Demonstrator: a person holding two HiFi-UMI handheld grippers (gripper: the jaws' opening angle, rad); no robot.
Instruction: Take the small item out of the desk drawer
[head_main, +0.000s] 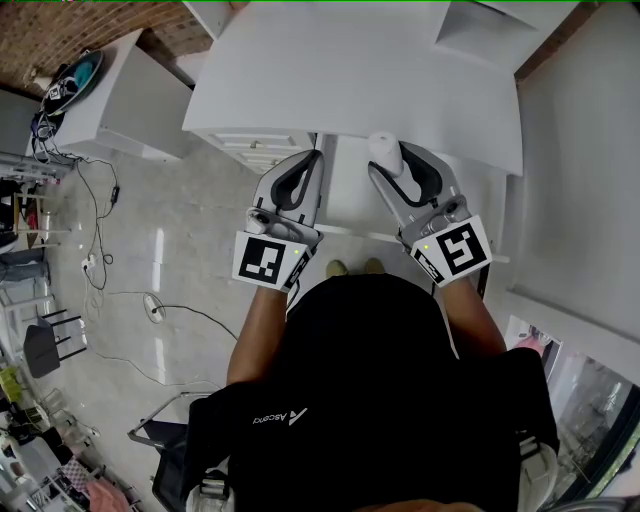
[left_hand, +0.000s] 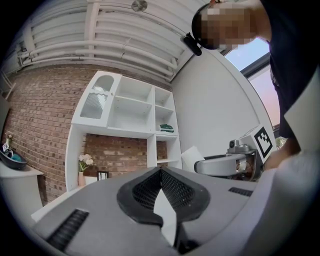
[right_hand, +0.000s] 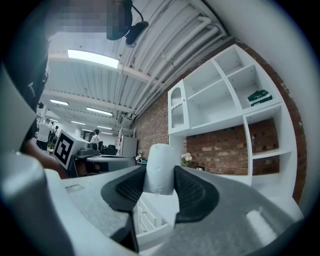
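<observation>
My right gripper (head_main: 388, 158) is shut on a small white cylindrical item (head_main: 384, 149), held upright at the front edge of the white desk (head_main: 350, 70). In the right gripper view the item (right_hand: 159, 170) sits squeezed between the two black pads (right_hand: 192, 192). My left gripper (head_main: 311, 162) hovers just left of it with its jaws shut and nothing between them; its tips (left_hand: 161, 172) meet in the left gripper view. Below both grippers a white drawer (head_main: 347, 205) stands pulled out from under the desk.
A white drawer cabinet (head_main: 255, 148) stands under the desk's left side. Another white table (head_main: 130, 100) is at the far left, with cables (head_main: 100, 260) across the tiled floor. A white shelving unit (left_hand: 130, 117) backs onto a brick wall.
</observation>
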